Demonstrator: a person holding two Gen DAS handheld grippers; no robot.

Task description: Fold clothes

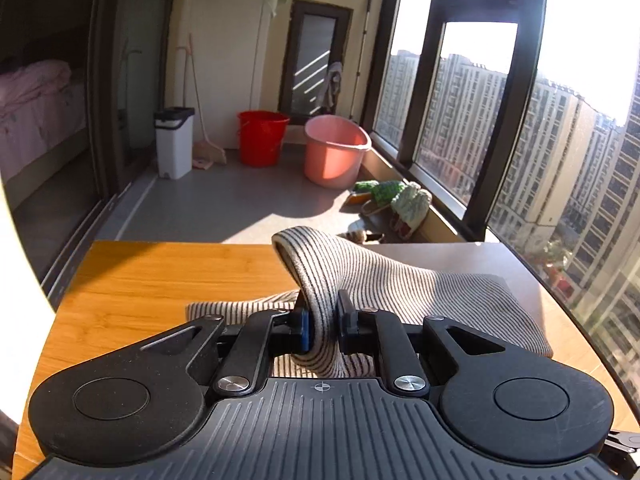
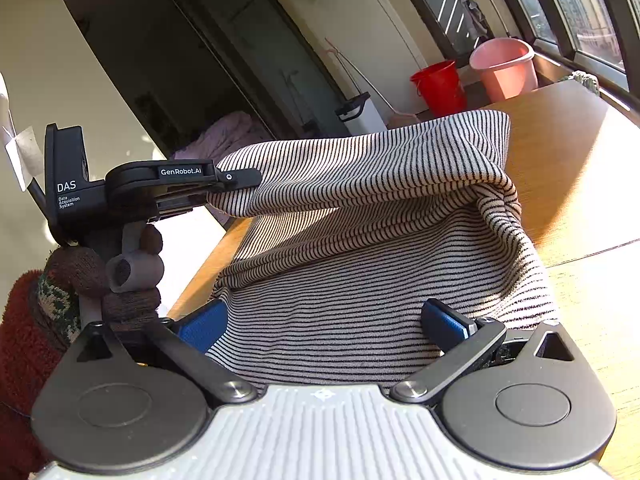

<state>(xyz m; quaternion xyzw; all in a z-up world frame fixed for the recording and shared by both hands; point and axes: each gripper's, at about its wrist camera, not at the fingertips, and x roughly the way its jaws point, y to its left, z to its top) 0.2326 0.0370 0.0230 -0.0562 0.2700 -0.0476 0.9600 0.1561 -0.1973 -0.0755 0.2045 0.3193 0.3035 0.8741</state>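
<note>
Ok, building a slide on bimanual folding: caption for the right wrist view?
Left tongs lift a pinched edge of the striped garment above the wooden table; right tongs open.

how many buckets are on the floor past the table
2. A red bucket stands by the far wall, right of the white bin; a pink bucket sits just right of it, nearer the window. Others may be hidden behind the table.

Garment on the table, buckets on the floor behind

The garment [image 1: 400, 284] lies on the table [image 1: 160, 280], one fold raised in the left gripper [image 1: 322, 320]; the right gripper [image 2: 324, 328] sits over its near edge. Behind the table, two buckets [image 1: 262, 138] stand side by side on the floor, a bin [image 1: 174, 142] to their left.
</note>
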